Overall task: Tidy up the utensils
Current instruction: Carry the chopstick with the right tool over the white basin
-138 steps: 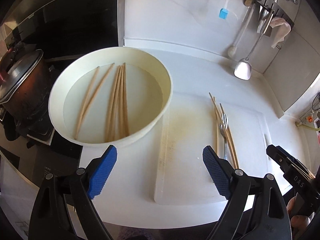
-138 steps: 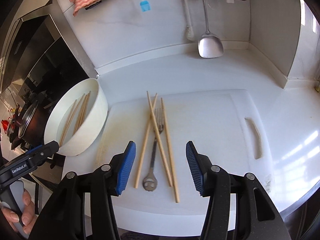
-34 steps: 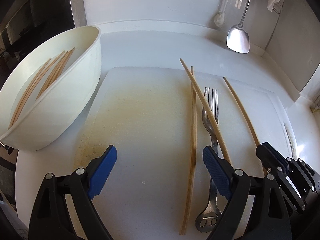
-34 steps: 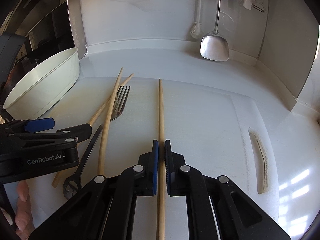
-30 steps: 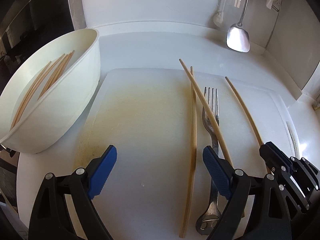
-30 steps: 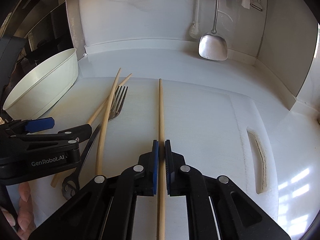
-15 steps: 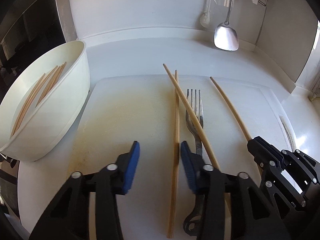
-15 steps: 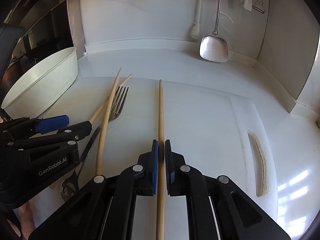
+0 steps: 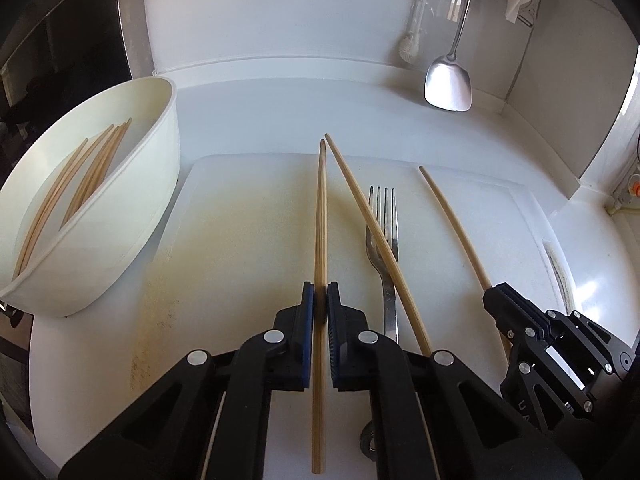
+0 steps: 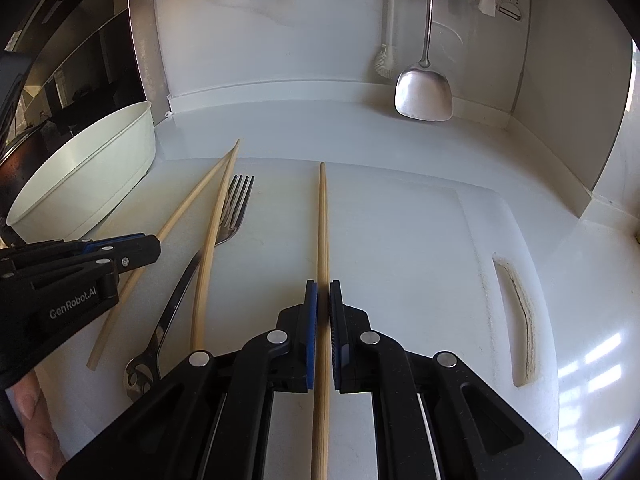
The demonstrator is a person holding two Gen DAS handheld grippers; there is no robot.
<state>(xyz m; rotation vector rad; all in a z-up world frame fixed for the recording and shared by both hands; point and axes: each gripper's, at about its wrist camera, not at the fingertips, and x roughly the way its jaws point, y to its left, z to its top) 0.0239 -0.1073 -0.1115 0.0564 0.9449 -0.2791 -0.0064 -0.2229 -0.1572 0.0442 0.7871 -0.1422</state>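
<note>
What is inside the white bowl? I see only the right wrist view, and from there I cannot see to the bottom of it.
Observer: Several chopsticks lie side by side in the bowl. The left wrist view looks in over its rim.
Operator: Does the left gripper grip its chopstick, or does it only hover over it? I see it only from the side.
Observer: The left gripper is shut on one chopstick. Both blue pads press on its sides, and it points straight ahead over the cutting board.
</note>
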